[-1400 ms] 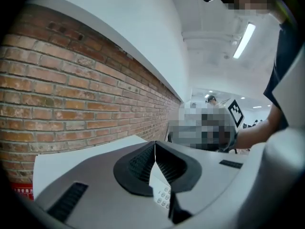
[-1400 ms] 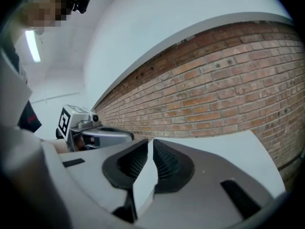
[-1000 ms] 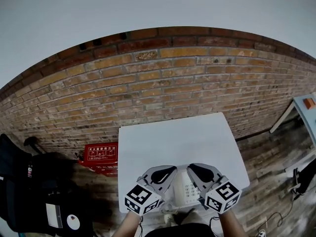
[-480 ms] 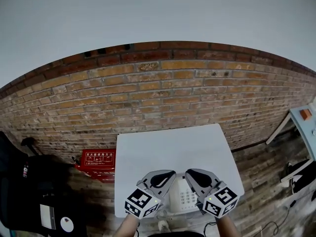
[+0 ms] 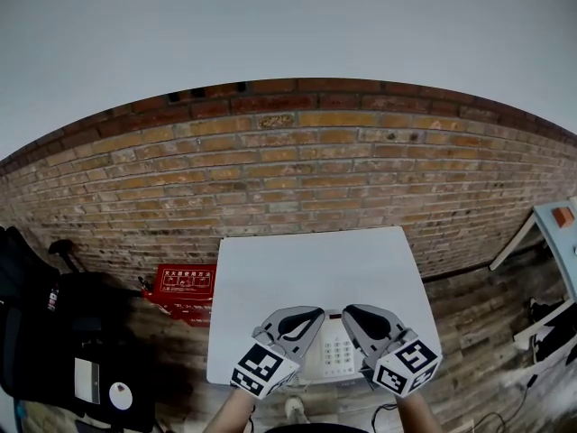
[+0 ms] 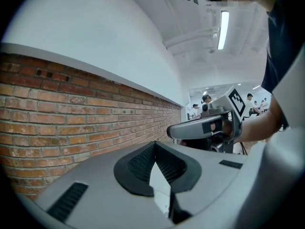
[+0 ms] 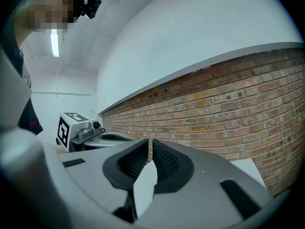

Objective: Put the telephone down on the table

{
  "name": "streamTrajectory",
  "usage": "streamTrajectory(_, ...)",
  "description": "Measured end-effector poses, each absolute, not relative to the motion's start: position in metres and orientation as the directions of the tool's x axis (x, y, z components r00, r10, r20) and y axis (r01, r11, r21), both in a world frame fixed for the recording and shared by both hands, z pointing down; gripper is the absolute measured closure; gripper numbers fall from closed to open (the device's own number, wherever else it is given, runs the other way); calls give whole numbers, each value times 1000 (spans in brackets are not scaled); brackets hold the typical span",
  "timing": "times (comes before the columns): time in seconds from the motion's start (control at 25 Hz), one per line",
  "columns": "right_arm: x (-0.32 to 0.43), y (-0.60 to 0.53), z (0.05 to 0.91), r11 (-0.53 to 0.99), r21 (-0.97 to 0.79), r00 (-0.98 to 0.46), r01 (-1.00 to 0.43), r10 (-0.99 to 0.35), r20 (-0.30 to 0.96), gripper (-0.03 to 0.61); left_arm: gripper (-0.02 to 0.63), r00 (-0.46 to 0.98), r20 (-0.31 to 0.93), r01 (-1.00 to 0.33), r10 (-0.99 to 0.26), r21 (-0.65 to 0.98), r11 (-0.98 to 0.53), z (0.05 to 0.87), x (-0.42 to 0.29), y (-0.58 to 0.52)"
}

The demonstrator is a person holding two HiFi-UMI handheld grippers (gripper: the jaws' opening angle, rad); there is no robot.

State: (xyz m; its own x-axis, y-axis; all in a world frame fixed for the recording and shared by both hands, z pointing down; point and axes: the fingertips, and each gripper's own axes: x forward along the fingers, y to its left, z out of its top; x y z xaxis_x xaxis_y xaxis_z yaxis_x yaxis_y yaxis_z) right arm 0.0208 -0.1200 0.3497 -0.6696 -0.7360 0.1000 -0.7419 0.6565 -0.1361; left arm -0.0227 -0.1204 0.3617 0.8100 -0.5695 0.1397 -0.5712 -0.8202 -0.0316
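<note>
White keypad telephone (image 5: 334,354) lies face up at the near edge of the bench (image 5: 315,264), between the two grippers, and looks to be resting on the surface rather than carried. The left gripper (image 5: 306,317) hangs just beside its left side with the jaws clenched tip to tip on nothing. The right gripper (image 5: 359,317) hangs just beside its right side, its jaws drawn in to a thin slit that shows only the brick wall (image 5: 297,170) beyond; nothing is between them. Neither tool holds the telephone, so the put-down appears done. What seems left is only to draw the grippers clear. Whether the handset sits in its cradle cannot be told, as the left gripper covers that side.

Against half a second ago very little differs. The telephone keeps the same spot on the bench and the grippers flank it as before. The framing has shifted slightly, so the red box (image 5: 183,280) on the floor sits a touch higher.
</note>
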Motion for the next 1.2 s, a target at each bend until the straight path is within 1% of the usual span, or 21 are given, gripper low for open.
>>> streamTrajectory(0.12, 27, -108, 347, 659, -139, -672, -739, -735, 93, 542, 604, 812, 121, -573, -571, -22, -819, 355, -15, -108)
streamTrajectory(0.76, 46, -35, 336, 693, -135, -704, -708, -708, 55, 543, 604, 779, 123, -613, -614, -52, -788, 338, 2, -37)
streamTrajectory(1.2, 64, 12, 319, 712, -94, -717, -695, -697, 24, 543, 604, 762, 98, -633, -639, -93, -769, 321, 18, 11)
